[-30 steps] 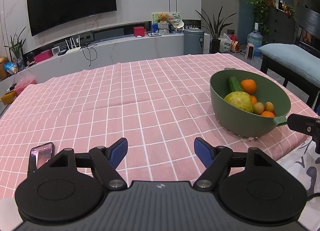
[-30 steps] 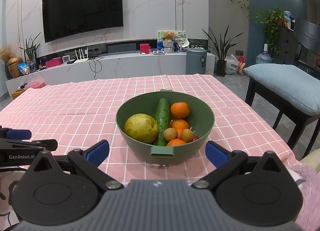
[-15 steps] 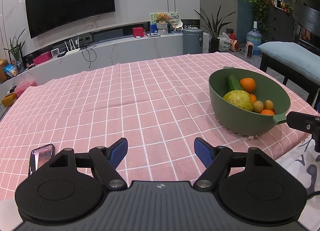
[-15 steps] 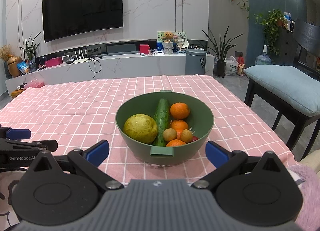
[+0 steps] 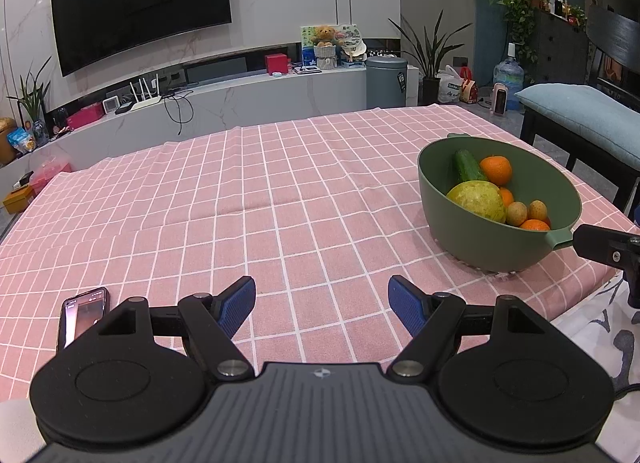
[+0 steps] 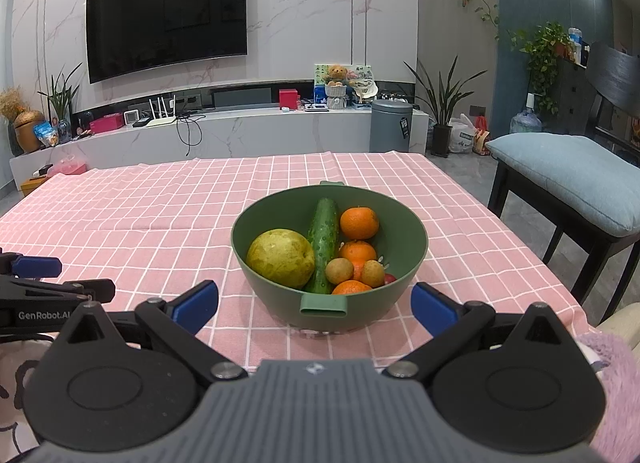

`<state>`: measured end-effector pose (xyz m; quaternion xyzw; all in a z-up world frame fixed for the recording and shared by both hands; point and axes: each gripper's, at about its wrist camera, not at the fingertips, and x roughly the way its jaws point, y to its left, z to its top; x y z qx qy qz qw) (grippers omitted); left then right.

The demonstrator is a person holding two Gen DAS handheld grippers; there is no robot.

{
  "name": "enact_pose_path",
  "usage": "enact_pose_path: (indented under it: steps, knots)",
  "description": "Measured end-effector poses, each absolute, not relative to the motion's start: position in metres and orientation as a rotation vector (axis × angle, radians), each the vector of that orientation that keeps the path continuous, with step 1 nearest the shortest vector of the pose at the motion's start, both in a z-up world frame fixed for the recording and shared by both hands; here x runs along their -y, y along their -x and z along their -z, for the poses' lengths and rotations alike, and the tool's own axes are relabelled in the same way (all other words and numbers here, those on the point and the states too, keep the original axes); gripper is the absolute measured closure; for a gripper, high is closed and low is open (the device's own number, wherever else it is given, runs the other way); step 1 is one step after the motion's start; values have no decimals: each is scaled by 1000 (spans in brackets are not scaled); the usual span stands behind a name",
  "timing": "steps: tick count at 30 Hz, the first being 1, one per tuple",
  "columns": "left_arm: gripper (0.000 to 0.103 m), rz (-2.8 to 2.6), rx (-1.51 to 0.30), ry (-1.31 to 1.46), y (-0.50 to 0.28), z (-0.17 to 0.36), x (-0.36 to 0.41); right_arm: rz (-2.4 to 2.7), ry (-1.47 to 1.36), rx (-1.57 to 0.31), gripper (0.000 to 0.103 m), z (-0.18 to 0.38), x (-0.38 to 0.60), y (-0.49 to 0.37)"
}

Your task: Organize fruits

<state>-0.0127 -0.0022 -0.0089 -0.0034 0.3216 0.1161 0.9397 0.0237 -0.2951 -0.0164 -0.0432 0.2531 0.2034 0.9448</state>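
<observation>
A green bowl (image 6: 404,259) stands on the pink checked tablecloth near the table's front right. It holds a large yellow-green fruit (image 6: 280,258), a cucumber (image 6: 323,239), several oranges (image 6: 359,222) and two small brown fruits (image 6: 339,271). My right gripper (image 6: 314,305) is open, its jaws wide apart just in front of the bowl's near handle. The bowl (image 5: 452,219) also shows at the right in the left wrist view. My left gripper (image 5: 322,303) is open and empty over bare cloth, left of the bowl.
A phone (image 5: 82,313) lies on the cloth by my left gripper's left finger. A dark chair with a blue cushion (image 6: 568,175) stands right of the table. The table's front edge is just below both grippers.
The left wrist view has shifted slightly, so the bowl sits a little higher and further left in it. The right gripper and the fruit have not visibly moved.
</observation>
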Motion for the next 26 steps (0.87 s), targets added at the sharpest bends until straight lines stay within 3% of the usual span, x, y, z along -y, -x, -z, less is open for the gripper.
enact_pose_path:
  steps: [26]
  knots:
    - [14,-223,-658,13,14,8,2,-414,106,-517,4,19,295,-26]
